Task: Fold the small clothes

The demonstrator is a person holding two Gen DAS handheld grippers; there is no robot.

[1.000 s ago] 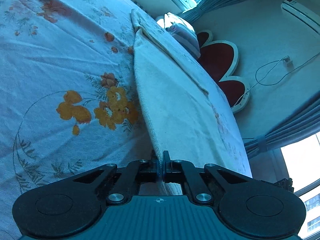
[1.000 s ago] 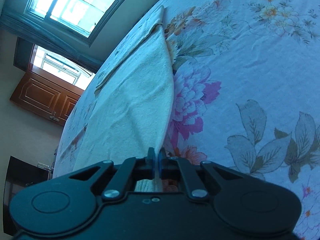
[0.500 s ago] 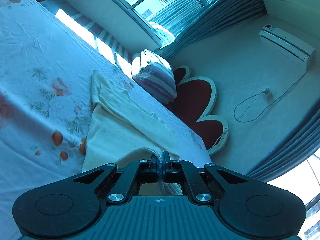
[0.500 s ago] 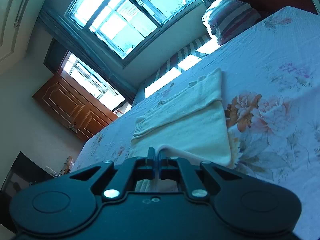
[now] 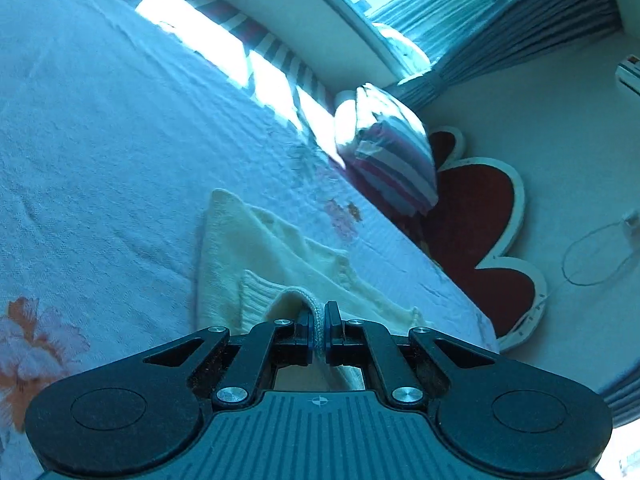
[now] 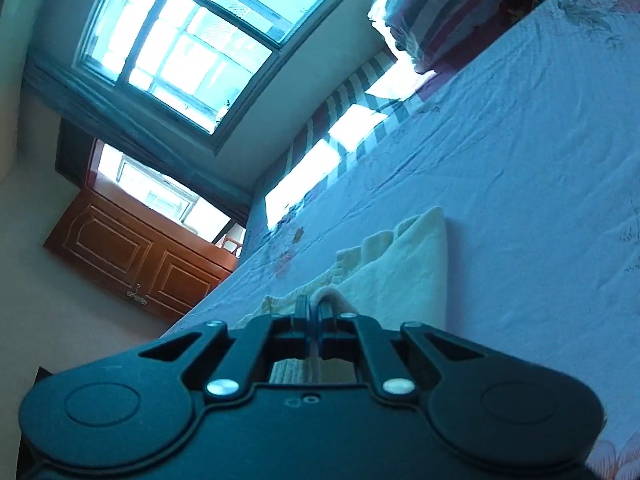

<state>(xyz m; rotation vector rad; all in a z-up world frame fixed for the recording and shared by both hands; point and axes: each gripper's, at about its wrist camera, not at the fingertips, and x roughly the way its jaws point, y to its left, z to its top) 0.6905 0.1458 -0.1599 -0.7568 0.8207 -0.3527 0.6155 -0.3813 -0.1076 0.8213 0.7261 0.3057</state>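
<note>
Cream garment (image 5: pixel 256 264) lies on the bed (image 5: pixel 100 140), near edge lifted and carried toward the far end. Left claw (image 5: pixel 319 330) is clamped on a ribbed hem; right claw (image 6: pixel 314 316) is pinched on the other corner. The fold is judged mid-way: the held edge is not yet laid down or released, smoothing left. Bare bed is seen left, right and beyond; the pillow (image 5: pixel 390 160) sits well apart at the far edge.

A small cream knitted garment (image 5: pixel 256 256) lies on the flowered bed, its near ribbed hem lifted and doubled over toward the far end, which still rests flat by the pillow side
</note>
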